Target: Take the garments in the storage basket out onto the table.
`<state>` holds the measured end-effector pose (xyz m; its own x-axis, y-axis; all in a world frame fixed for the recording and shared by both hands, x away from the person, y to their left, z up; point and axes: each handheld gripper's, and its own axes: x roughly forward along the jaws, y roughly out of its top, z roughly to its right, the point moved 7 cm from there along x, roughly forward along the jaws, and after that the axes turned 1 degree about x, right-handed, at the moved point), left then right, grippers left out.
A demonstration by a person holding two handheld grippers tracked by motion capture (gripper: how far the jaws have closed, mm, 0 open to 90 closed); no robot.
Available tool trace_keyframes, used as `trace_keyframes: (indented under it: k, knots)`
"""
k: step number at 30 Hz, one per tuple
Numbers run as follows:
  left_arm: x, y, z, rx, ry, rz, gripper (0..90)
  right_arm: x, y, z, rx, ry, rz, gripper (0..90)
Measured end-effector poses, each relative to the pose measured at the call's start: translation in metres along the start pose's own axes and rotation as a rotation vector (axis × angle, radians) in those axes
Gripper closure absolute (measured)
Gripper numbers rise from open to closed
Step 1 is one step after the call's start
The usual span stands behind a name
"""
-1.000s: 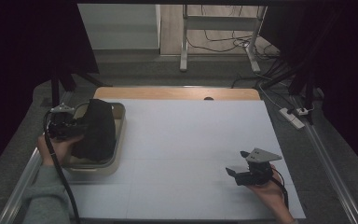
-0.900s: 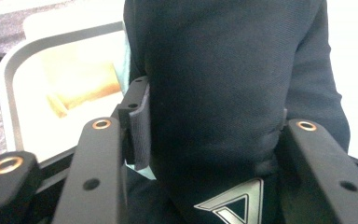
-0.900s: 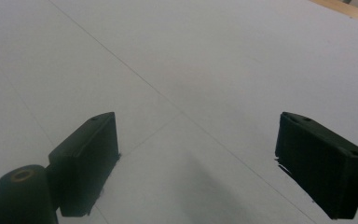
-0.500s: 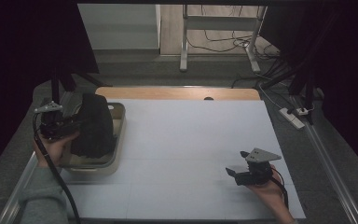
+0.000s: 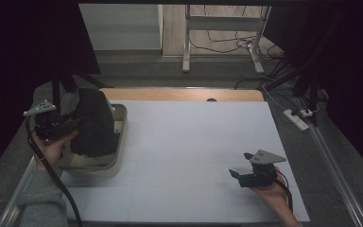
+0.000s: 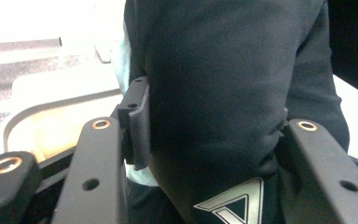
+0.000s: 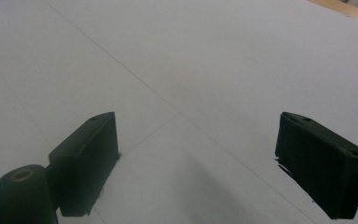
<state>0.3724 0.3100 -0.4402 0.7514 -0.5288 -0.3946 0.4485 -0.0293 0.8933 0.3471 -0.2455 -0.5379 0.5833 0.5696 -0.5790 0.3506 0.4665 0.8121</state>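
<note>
Left tongs (image 5: 64, 126) clamping the black garment (image 5: 93, 124), now lifting it higher out of the tray (image 5: 118, 142). Right tongs (image 5: 240, 175) idling wide open, empty, well right of tray.

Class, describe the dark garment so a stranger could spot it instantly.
Start at the white table and go to its left edge, where a beige tray sits. Bunched over it is the black garment, clamped by the left gripper; it bears a silver triangle logo.
</note>
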Motion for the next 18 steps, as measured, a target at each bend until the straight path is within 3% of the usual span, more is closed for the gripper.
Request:
trace_keyframes:
  k: [11, 18]
  knots:
    - [-0.015, 0.017, 0.013, -0.035, -0.07, 0.139, 51.7, 0.0, 0.0, 0.0, 0.001, 0.001, 0.001, 12.5]
    - [-0.02, 0.024, 0.023, -0.048, -0.125, 0.195, 51.7, 0.001, -0.001, 0.001, 0.0, 0.0, -0.002, 12.5]
